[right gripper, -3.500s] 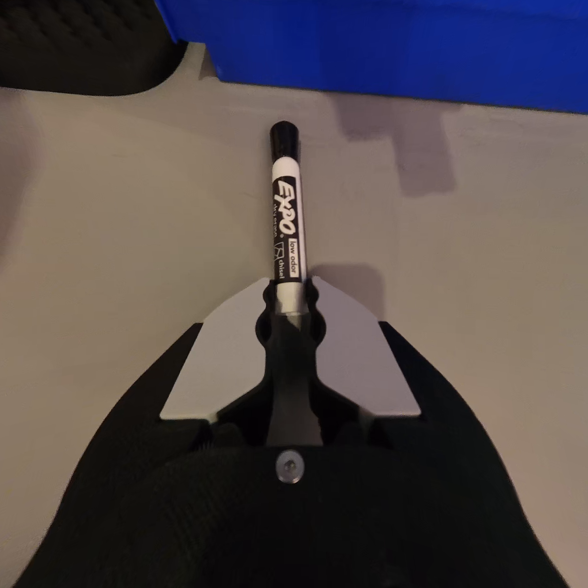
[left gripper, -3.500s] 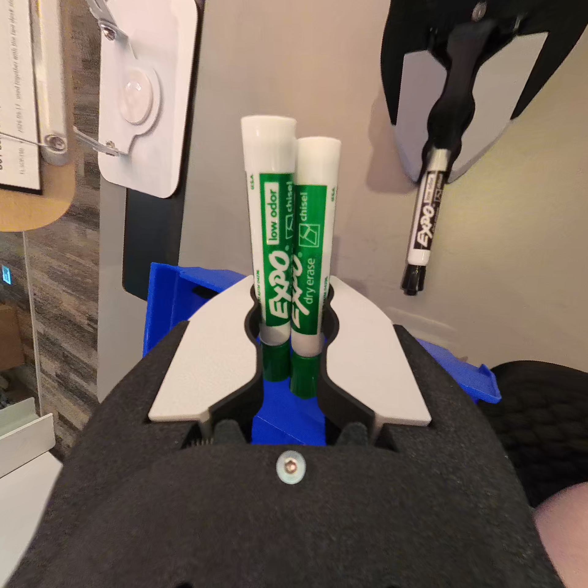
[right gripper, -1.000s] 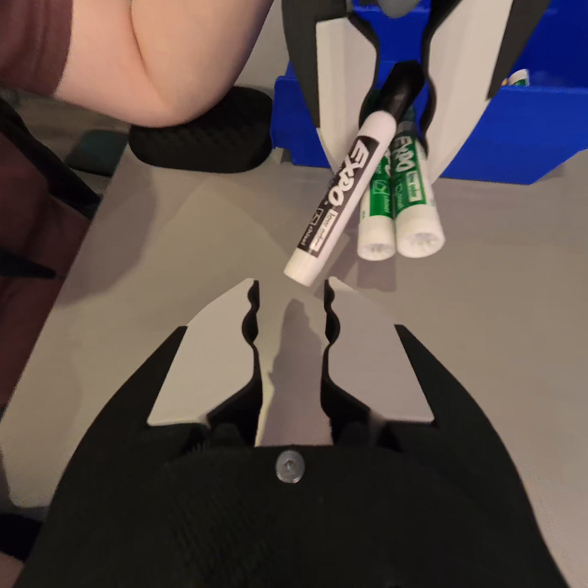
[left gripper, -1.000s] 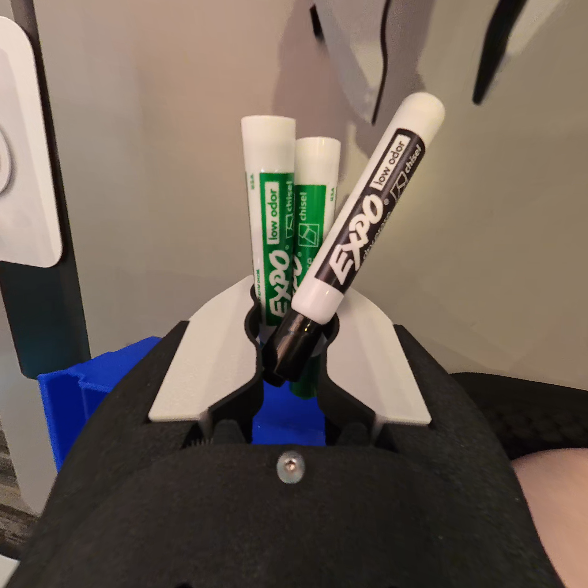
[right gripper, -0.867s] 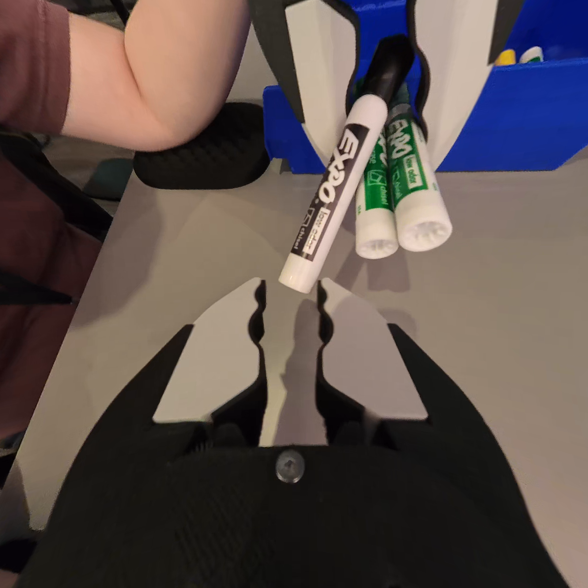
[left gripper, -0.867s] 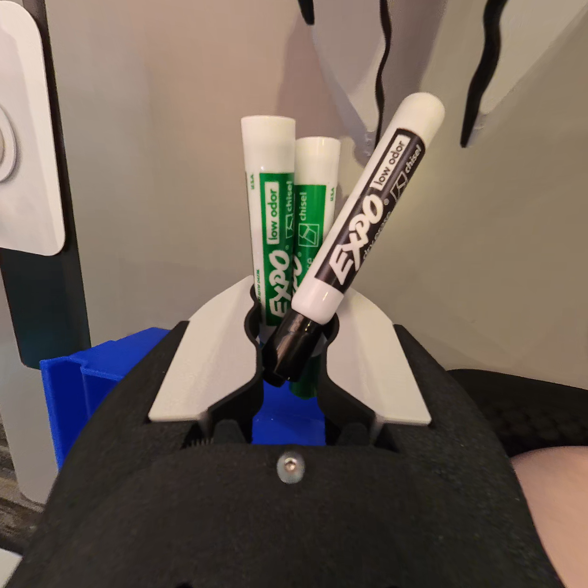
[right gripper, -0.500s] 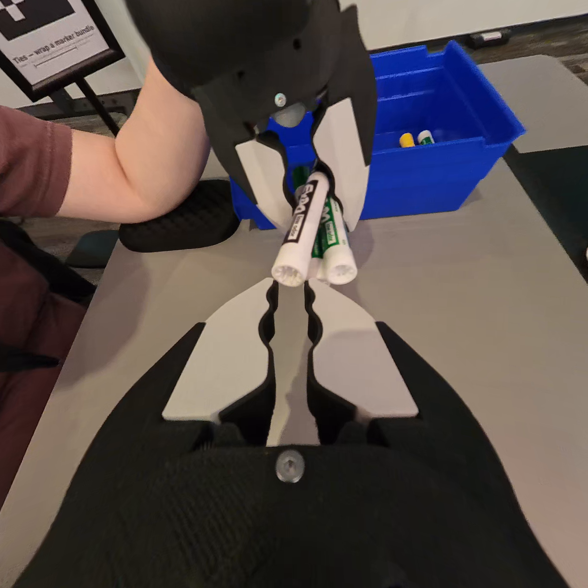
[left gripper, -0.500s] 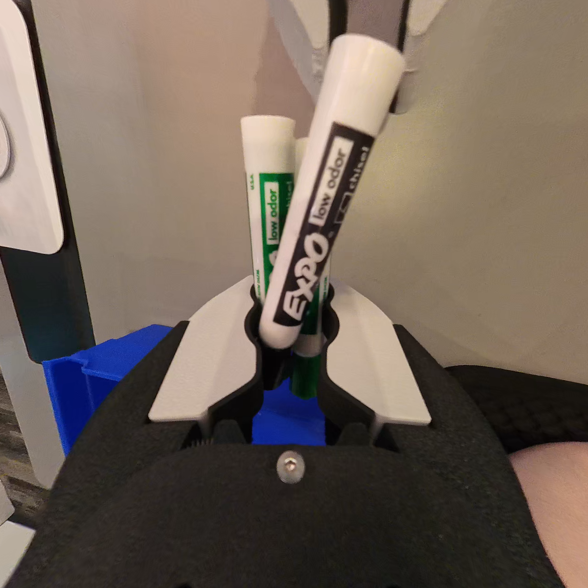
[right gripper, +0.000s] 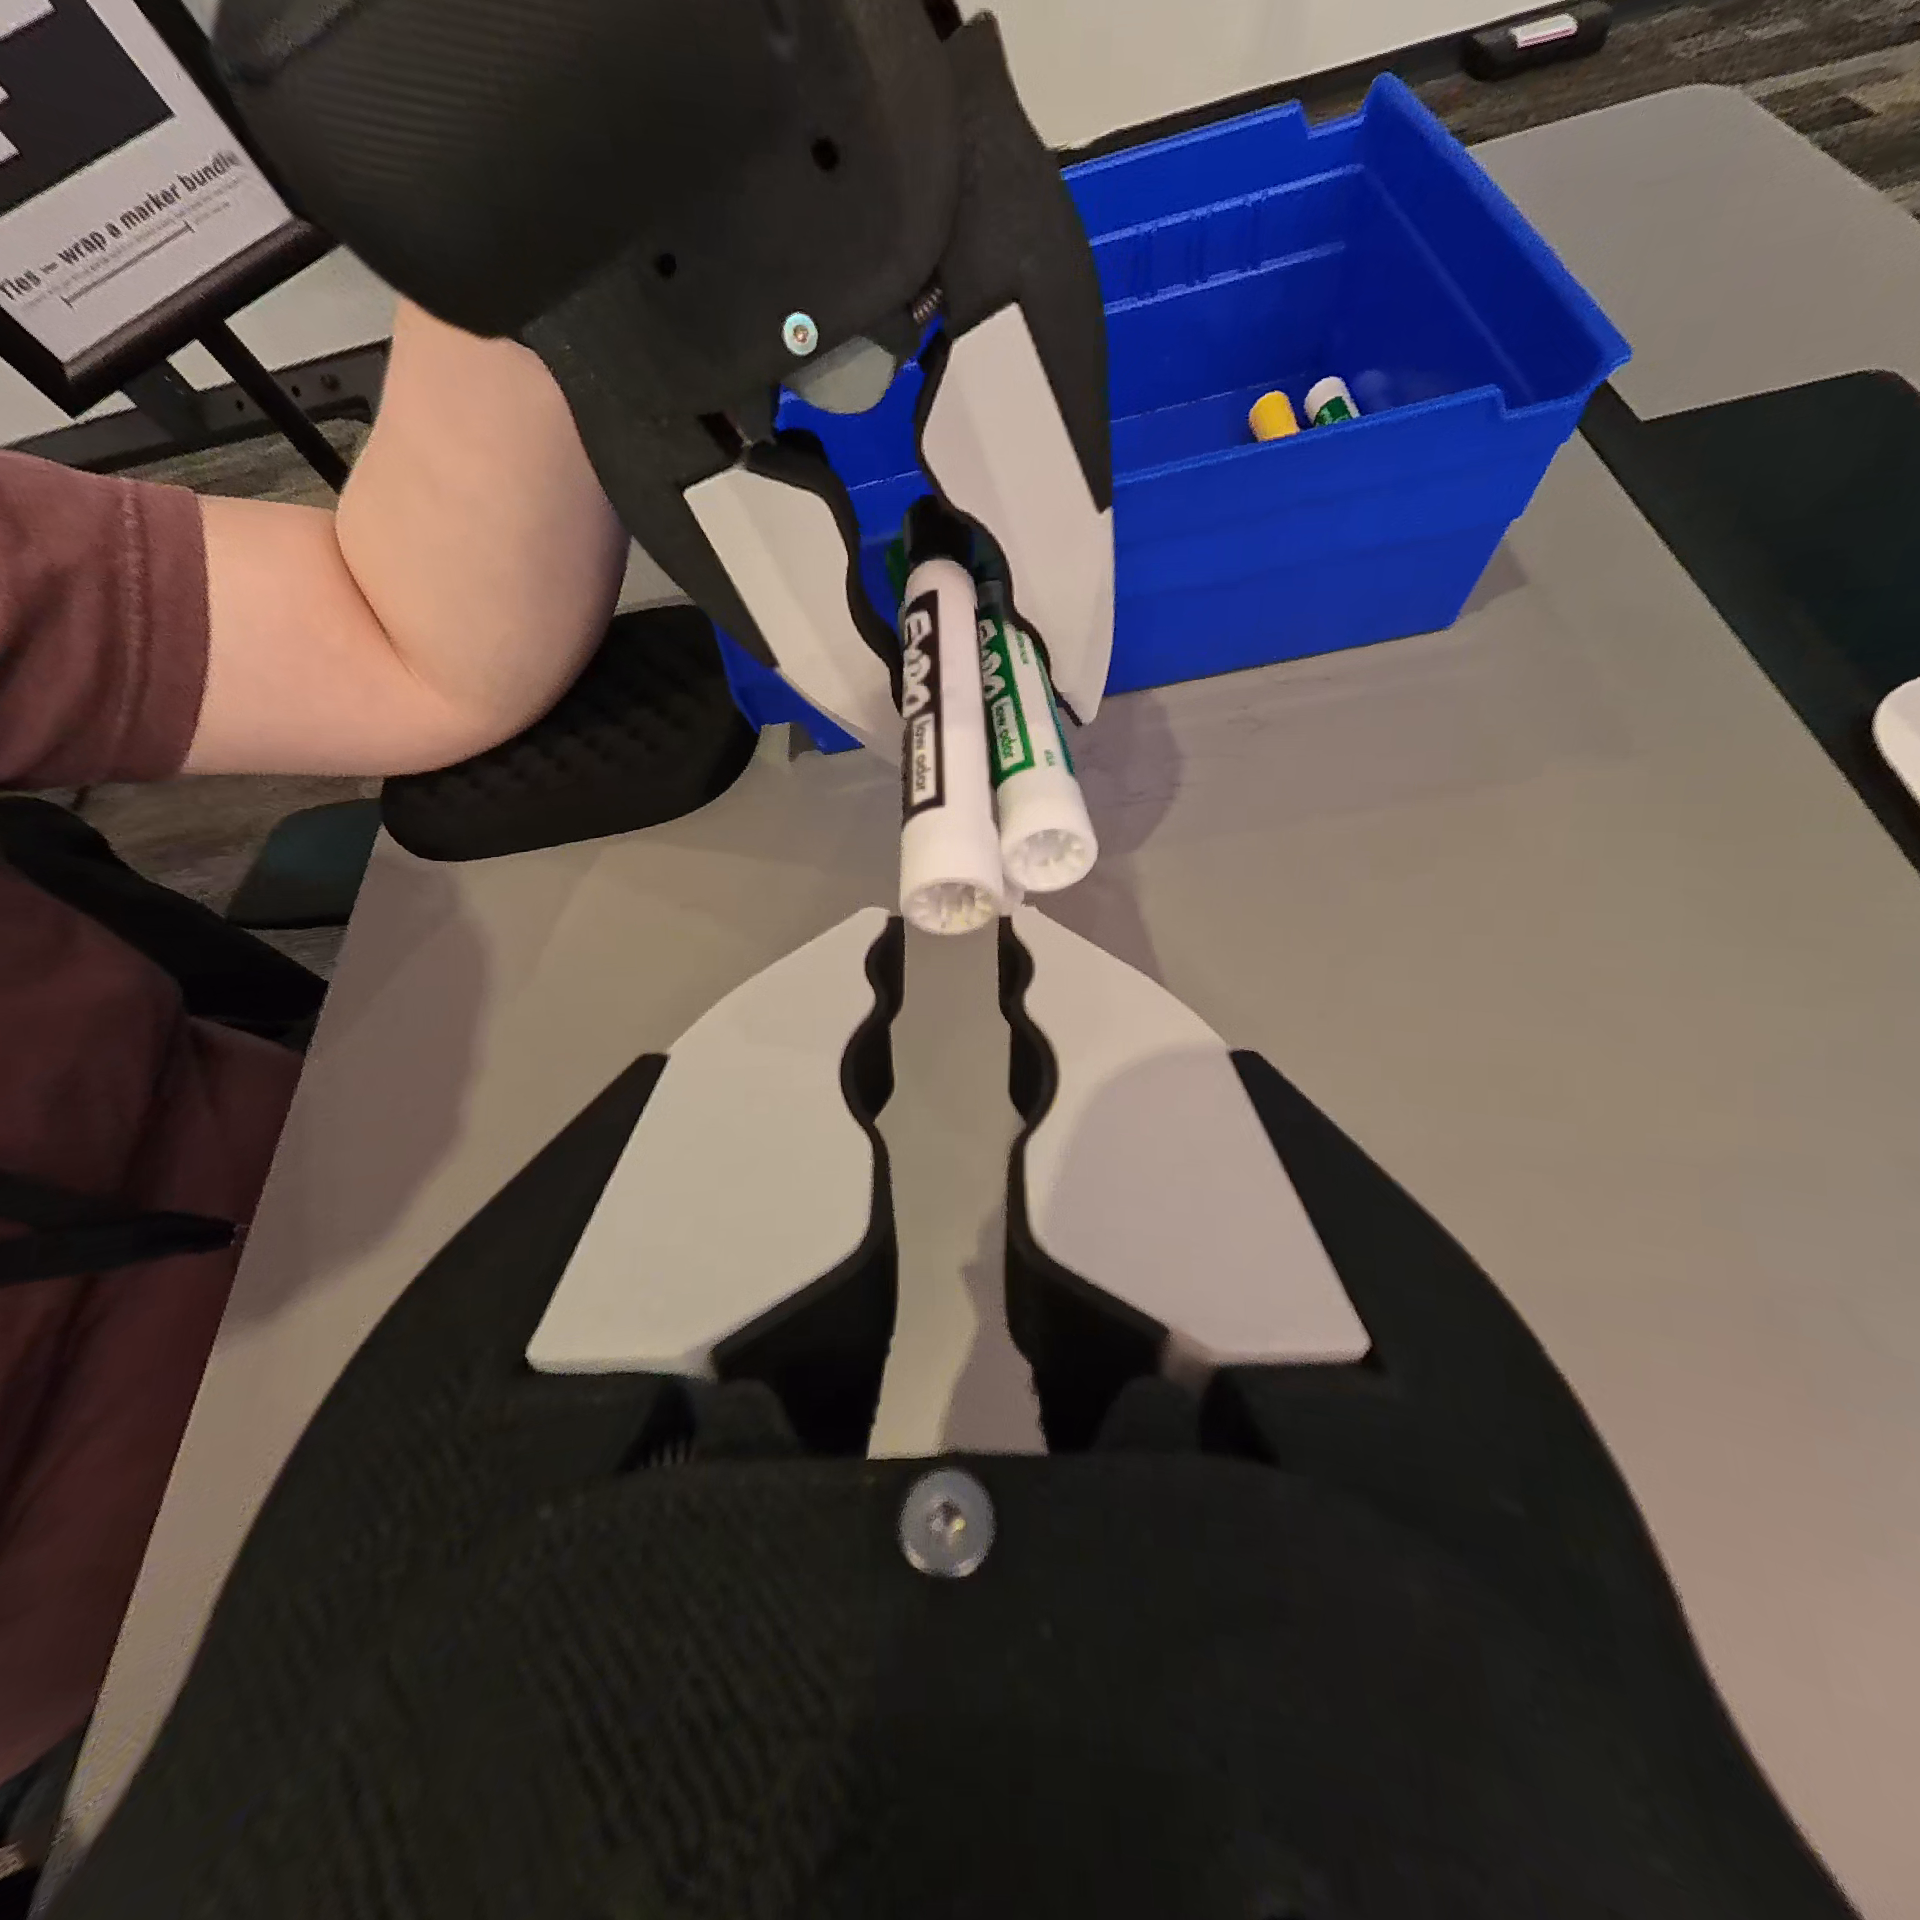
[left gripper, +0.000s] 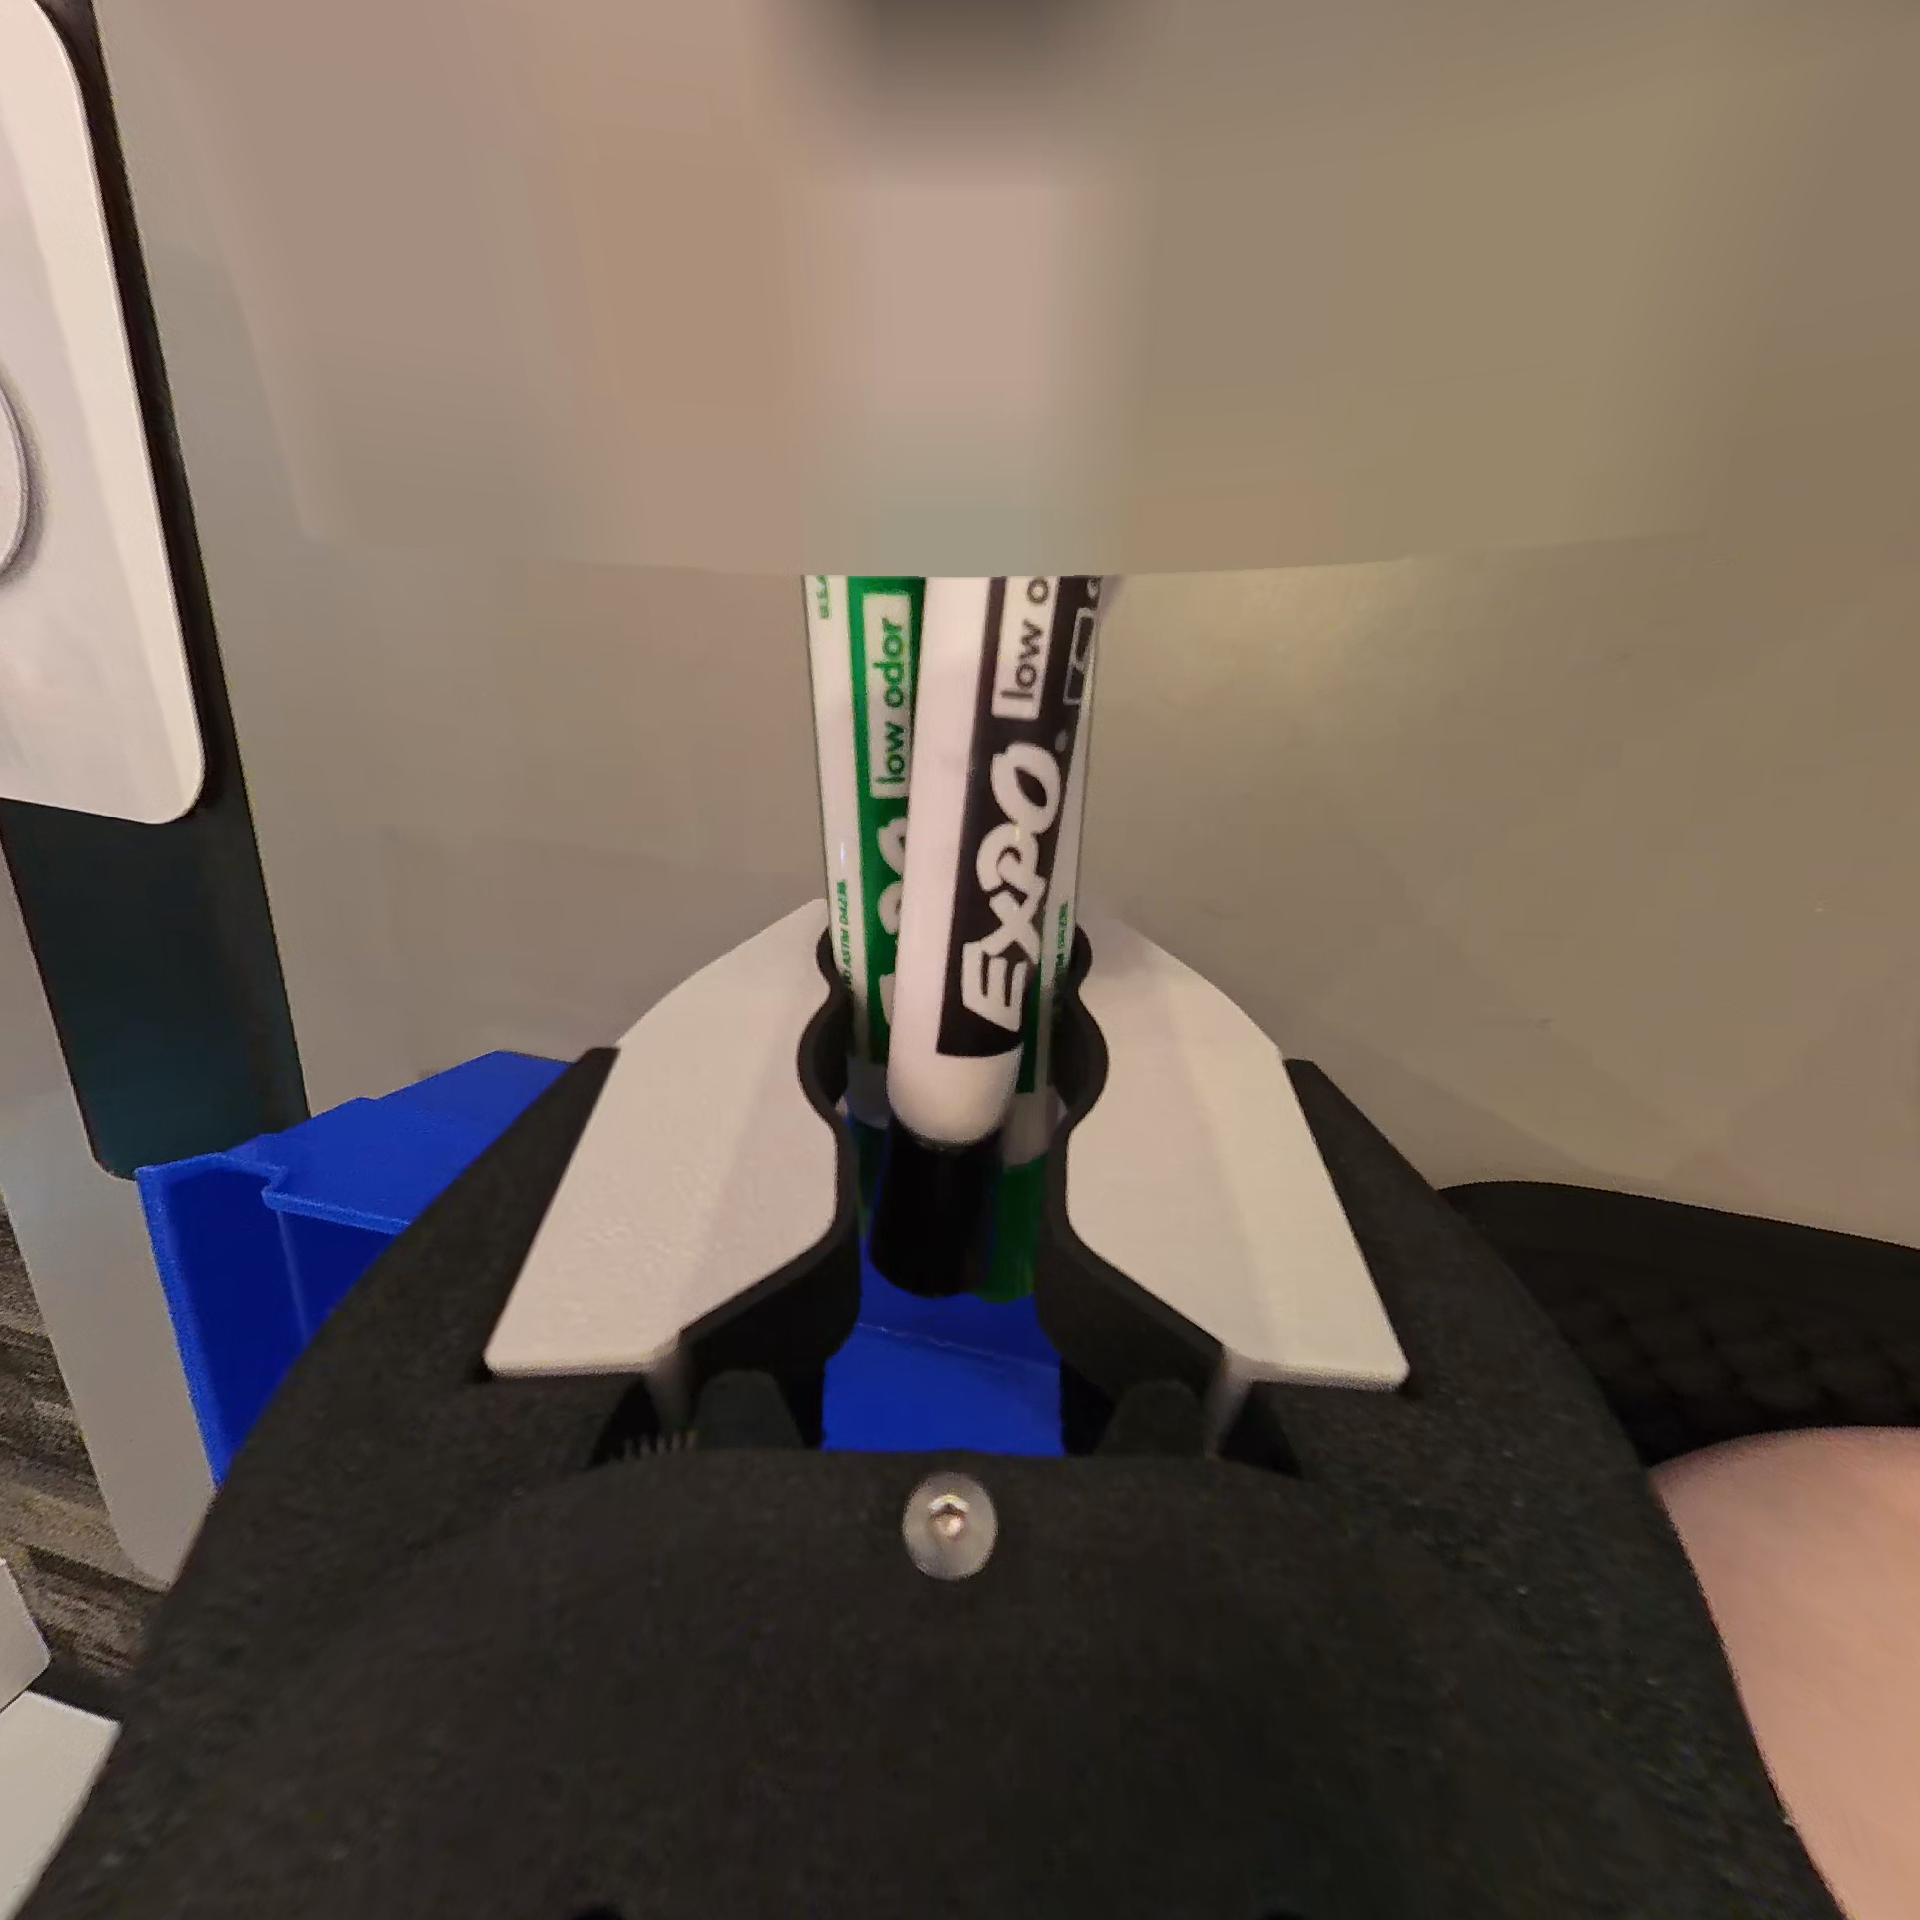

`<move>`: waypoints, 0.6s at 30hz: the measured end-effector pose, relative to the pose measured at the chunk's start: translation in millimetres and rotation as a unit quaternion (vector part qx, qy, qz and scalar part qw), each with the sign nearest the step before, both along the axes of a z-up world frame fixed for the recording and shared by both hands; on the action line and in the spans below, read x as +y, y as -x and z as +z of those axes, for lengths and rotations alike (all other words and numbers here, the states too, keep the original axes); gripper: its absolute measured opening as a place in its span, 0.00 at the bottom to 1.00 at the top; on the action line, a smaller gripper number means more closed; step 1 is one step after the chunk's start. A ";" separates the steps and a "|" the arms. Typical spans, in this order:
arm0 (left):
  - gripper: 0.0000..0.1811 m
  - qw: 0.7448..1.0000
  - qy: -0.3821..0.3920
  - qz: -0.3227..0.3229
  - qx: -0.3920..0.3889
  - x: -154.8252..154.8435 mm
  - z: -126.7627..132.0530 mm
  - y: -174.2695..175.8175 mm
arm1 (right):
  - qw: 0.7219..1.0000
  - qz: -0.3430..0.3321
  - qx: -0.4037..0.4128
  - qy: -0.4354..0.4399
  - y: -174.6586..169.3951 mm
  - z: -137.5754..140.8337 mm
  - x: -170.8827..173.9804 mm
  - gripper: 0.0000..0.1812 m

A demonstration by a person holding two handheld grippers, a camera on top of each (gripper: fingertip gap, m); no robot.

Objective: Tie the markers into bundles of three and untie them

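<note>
My left gripper (left gripper: 951, 940) is shut on three markers held side by side: a black marker (left gripper: 987, 883) in front, a green marker (left gripper: 862, 779) to its left and a second green one mostly hidden behind. A blurred patch hides their far ends in the left wrist view. In the right wrist view the left gripper (right gripper: 956, 707) points the black marker (right gripper: 940, 748) and a green marker (right gripper: 1023, 727) at me. My right gripper (right gripper: 951, 935) is open and empty, its tips just short of the markers' butt ends, above the grey table (right gripper: 1455, 1039).
A blue bin (right gripper: 1351, 540) stands behind the left gripper, with a yellow marker (right gripper: 1270, 414) and a green one (right gripper: 1330, 398) inside. A person's arm (right gripper: 416, 603) rests on a black pad (right gripper: 571, 738) at left. A framed sign (right gripper: 125, 187) stands far left. About 9 cm separates my left fingertips from my right.
My right gripper passed the black marker into the left gripper and opened. The black marker swung from a rightward tilt to lie along the green ones.
</note>
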State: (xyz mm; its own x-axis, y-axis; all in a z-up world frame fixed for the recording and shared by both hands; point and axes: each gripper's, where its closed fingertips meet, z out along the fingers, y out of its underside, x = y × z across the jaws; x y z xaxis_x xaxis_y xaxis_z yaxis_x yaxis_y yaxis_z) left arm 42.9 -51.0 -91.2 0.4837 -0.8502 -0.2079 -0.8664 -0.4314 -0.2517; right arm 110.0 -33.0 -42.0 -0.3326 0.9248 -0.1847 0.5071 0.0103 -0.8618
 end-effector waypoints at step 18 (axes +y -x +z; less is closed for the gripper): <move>0.20 1.000 0.009 -0.002 -0.004 -3.3 -0.8 2.0 | 0.993 0.079 -0.003 -0.083 -24.2 -4.1 -12.4 0.16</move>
State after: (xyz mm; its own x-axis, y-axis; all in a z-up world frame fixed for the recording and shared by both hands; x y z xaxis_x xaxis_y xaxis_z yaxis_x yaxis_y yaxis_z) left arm 40.9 -54.3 -92.0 0.4821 -0.8555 -0.1889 -0.8659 -0.4325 -0.2515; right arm 134.2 -45.3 -46.1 -0.4748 0.8794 -0.0354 0.4926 0.2322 -0.8387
